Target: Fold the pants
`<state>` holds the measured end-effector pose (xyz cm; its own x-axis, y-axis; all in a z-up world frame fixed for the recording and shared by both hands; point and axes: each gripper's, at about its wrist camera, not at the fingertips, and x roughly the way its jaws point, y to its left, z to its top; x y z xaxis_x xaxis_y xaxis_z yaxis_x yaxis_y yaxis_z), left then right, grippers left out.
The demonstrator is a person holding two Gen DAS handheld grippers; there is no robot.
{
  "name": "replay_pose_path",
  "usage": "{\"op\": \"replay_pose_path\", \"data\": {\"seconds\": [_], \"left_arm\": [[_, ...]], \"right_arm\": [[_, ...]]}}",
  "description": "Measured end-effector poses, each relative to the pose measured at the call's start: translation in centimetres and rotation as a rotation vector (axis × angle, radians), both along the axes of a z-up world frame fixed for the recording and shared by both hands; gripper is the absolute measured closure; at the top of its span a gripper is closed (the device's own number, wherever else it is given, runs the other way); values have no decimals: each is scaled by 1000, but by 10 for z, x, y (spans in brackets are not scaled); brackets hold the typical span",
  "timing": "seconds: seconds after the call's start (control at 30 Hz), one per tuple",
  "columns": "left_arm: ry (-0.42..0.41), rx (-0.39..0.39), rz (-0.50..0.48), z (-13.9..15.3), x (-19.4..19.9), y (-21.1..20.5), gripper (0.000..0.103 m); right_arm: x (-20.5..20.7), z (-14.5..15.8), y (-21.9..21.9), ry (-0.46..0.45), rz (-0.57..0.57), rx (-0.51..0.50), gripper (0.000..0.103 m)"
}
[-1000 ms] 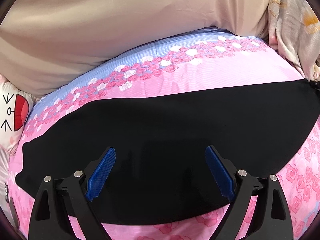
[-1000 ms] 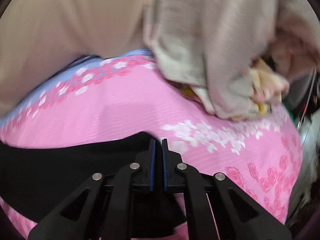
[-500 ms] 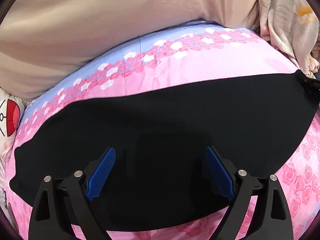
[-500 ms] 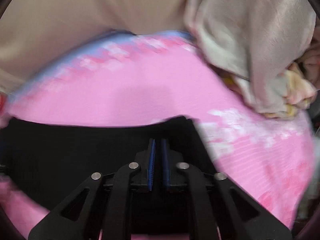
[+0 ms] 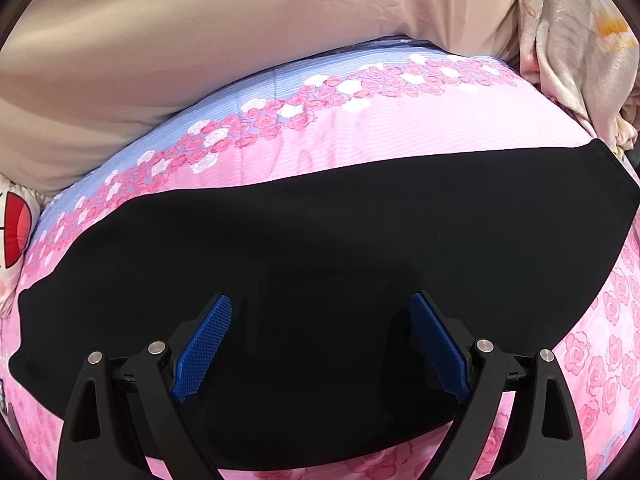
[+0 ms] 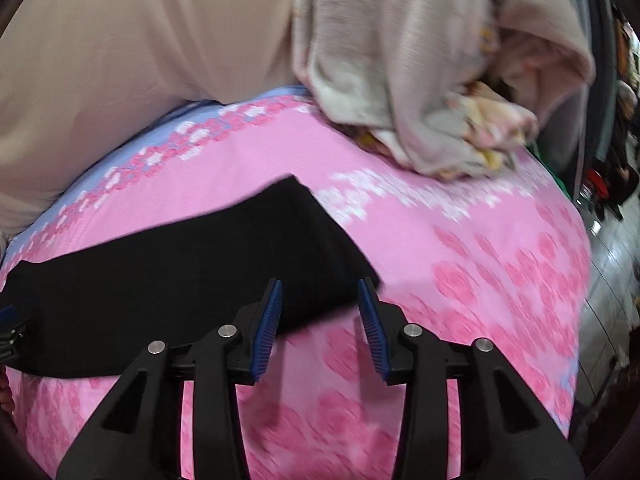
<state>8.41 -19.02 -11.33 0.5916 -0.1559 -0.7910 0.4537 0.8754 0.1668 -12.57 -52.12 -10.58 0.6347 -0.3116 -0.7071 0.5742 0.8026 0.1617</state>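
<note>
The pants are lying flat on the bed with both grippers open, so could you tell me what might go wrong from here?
1. The pants are plain black, so layers are hard to tell apart; the left gripper, open above the middle, might pinch only the top layer.
2. The right gripper is open at the corner, straddling the edge; closing there might catch the pink sheet too.
3. The bed is soft and rounded, so a fold could slide or bunch.
</note>
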Motion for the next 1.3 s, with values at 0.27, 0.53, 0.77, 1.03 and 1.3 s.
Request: {"op": "replay_pose_path", "data": {"seconds": [0.27, 0.53, 0.77, 1.03, 1.3], "left_arm": [[-58, 4, 29, 11, -5, 8, 14], [-69, 2, 41, 16, -6, 7, 14], [-73, 12, 42, 15, -8, 5, 14], [-29, 49, 43, -2, -3, 0, 14], [-28, 31, 39, 0, -5, 9, 14]], "right_arm": [[-21, -5, -15, -60, -44, 95, 54], [14, -6, -12, -16, 64, 38, 55], [33, 1, 1, 59, 109, -92, 91], [31, -7, -25, 43, 61, -4, 72], [0, -18, -46, -56, -6, 173, 40]]}}
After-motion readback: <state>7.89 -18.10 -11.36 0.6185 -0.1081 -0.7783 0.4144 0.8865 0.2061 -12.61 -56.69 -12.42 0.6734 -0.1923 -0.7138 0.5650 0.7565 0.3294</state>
